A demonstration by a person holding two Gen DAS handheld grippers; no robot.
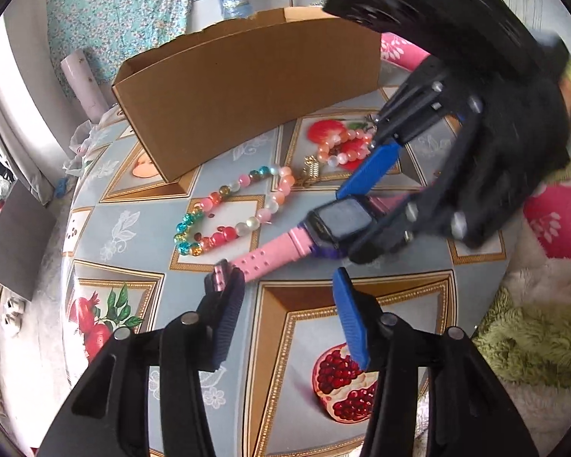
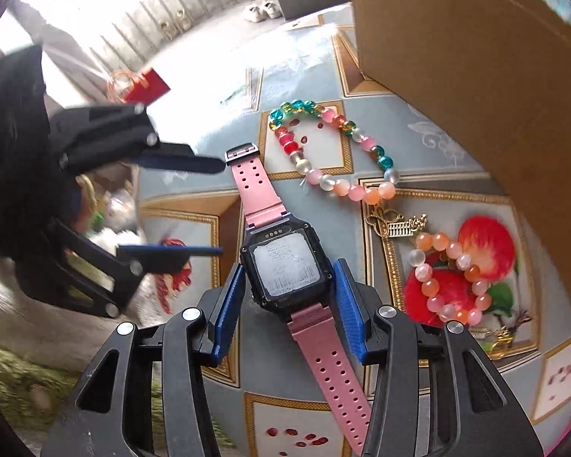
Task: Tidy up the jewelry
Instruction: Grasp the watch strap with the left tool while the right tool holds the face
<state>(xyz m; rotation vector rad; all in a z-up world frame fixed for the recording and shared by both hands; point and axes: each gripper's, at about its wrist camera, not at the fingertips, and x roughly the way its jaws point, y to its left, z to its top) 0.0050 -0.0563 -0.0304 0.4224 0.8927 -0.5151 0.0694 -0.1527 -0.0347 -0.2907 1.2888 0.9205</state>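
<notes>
Pink-strapped watch (image 2: pixel 285 262) lies flat on the table (image 2: pixel 308 61), its case between your right gripper (image 2: pixel 290 297) pads, which look clamped on it. Left gripper (image 1: pixel 281 304) stands apart at the strap end. Next, lift toward the cardboard box (image 1: pixel 247 87) beyond the bracelets.

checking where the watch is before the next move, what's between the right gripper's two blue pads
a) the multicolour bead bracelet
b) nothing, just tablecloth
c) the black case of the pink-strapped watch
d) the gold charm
c: in the right wrist view the watch lies with its black case between the blue pads of the right gripper, while the multicolour bead bracelet and the gold charm lie further off on the tablecloth.
</notes>
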